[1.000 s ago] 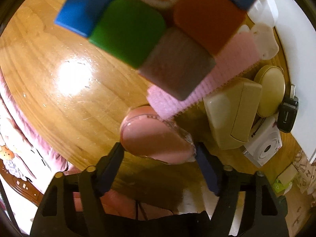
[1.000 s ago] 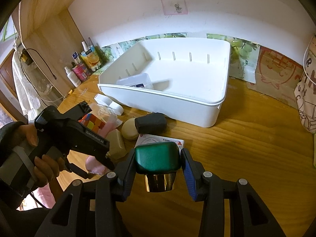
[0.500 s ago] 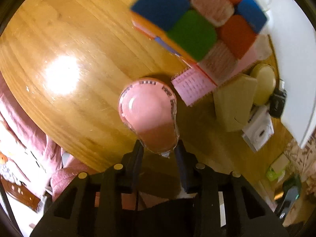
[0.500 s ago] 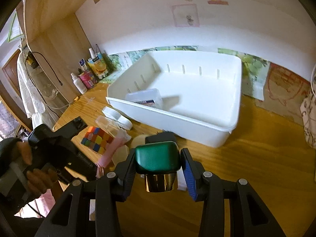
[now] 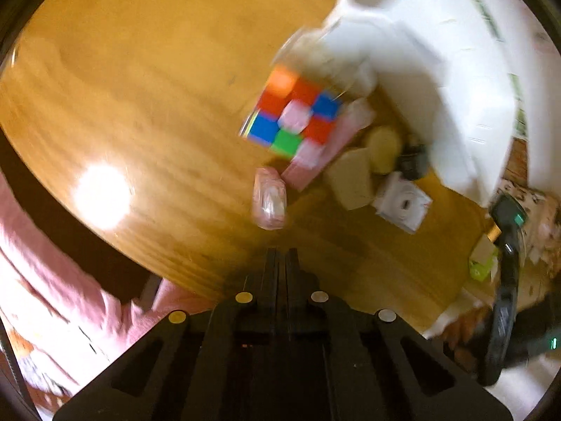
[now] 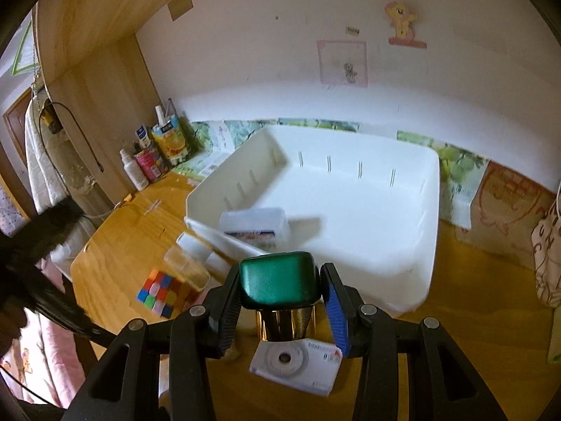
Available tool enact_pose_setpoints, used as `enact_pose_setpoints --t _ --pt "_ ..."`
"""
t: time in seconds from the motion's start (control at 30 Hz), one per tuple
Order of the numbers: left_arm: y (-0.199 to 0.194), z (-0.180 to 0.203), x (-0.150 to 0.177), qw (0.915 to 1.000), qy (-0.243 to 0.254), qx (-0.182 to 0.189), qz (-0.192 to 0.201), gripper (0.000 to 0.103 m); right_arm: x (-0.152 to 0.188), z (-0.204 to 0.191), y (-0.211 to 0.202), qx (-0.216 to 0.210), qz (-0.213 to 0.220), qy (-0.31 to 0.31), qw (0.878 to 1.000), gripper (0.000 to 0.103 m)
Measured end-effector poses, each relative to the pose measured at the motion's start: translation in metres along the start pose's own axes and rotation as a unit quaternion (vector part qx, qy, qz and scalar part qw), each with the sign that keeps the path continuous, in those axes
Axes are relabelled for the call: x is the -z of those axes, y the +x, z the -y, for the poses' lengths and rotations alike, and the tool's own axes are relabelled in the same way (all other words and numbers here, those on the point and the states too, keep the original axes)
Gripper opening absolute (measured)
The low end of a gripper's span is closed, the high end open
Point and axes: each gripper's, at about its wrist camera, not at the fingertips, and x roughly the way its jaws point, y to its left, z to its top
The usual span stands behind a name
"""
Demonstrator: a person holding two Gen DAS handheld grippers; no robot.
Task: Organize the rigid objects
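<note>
- A wooden tabletop (image 6: 455, 280) is seen against a white wall, with bottles gathered at its far left corner.
- At the left, the left claw (image 5: 279, 263) is seen fully closed with nothing between its fingers; half a second ago it was pinching the pink wrapped object (image 5: 269, 193), which now lies on the tabletop near the front edge. The grasp is judged to have slipped or been let go, so that object is still to be put away.
- Just beyond it, the colour cube (image 5: 292, 115) is seen resting on a pink flat item, with beige cases, a dark case and a white camera box (image 6: 298, 361) clustered beside the bin's near wall.
- In the middle, the green-capped bottle (image 6: 280, 280) is gripped by the right claw (image 6: 280, 301), which has been raised nearer the white bin (image 6: 413, 273) over the last second.
- To the right, the bin floor is seen largely bare past a white box at its near left corner, so a drop there is judged unobstructed.
- The tabletop right of the bin is seen bare, leaving room for withdrawal.
</note>
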Motion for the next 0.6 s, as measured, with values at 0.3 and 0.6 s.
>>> enact_pose_setpoints --t 0.3,0.6 --pt "-0.069 0.025 -0.023 0.9945 0.075 0.024 0.069 0.002 -0.025 0.004 0.011 0.036 0.032 0.007 0.999 0.044" --pt "-0.091 0.061 -0.055 0.9733 0.173 0.040 0.145 0.002 -0.037 0.026 0.033 0.073 0.050 0.049 0.995 0.044"
